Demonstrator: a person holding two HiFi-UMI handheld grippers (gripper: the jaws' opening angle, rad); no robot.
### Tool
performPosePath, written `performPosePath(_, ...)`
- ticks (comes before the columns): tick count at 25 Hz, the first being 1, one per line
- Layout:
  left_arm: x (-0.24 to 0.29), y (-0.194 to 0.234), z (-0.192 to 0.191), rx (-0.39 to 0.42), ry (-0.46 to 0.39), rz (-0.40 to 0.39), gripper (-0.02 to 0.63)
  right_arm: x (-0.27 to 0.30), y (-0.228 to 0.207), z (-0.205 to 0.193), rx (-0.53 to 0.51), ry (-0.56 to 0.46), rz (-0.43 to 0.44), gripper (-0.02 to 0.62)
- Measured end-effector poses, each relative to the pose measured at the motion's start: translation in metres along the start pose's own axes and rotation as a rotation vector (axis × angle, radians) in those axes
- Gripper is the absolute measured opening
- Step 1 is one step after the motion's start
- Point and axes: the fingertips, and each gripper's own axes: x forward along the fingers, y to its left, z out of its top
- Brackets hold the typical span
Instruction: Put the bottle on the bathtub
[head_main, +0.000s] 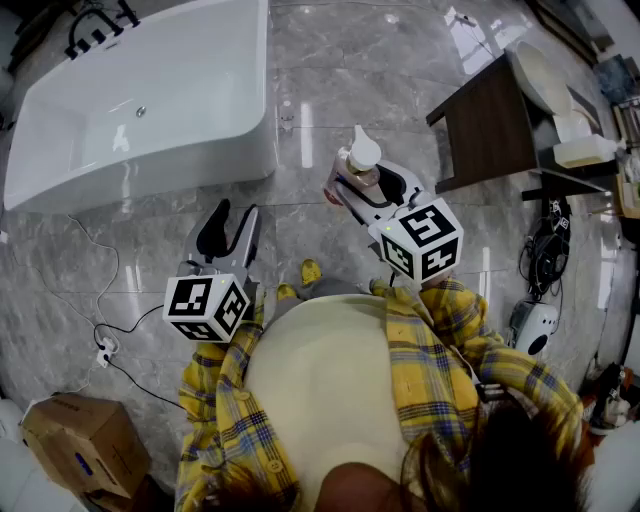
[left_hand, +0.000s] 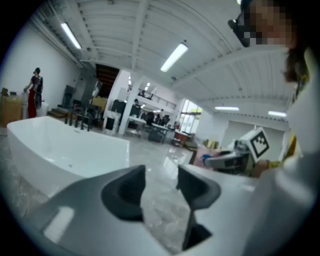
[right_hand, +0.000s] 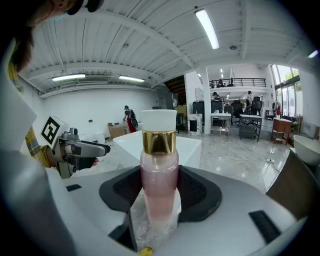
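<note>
While upright, 1 bottle (head_main: 362, 157), 1 bathtub (head_main: 180, 95).

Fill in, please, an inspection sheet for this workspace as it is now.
Surface: glossy grey marble floor.
Job's things: pink bottle, upright in right gripper; white bathtub, empty inside.
Clutter: cardboard box on floor.
Grippers: left gripper open, nothing between fingers; right gripper closed on bottle.
Cables: white cable with plug on floor, below bathtub in head view.
Surroundings: dark wooden cabinet with washbasin.
</note>
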Motion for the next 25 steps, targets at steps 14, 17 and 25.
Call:
performPosePath(14,0.03,-0.004,-0.003,-0.009,0.017,0.024,0.207,0.005,-0.035,-0.009,0.035,0.005,0.011,0.219)
performPosePath(17,0.035,0.0,-0.003,-0.011,0.027,0.025,0.207,0.008,-0.042,-0.01,0.044,0.01,0.001,0.219)
performPosePath(25,0.068,0.015,0.002,-0.005,0.042,0.005,0.207,0.032,-0.06,-0.012,0.063,0.036,0.0,0.219)
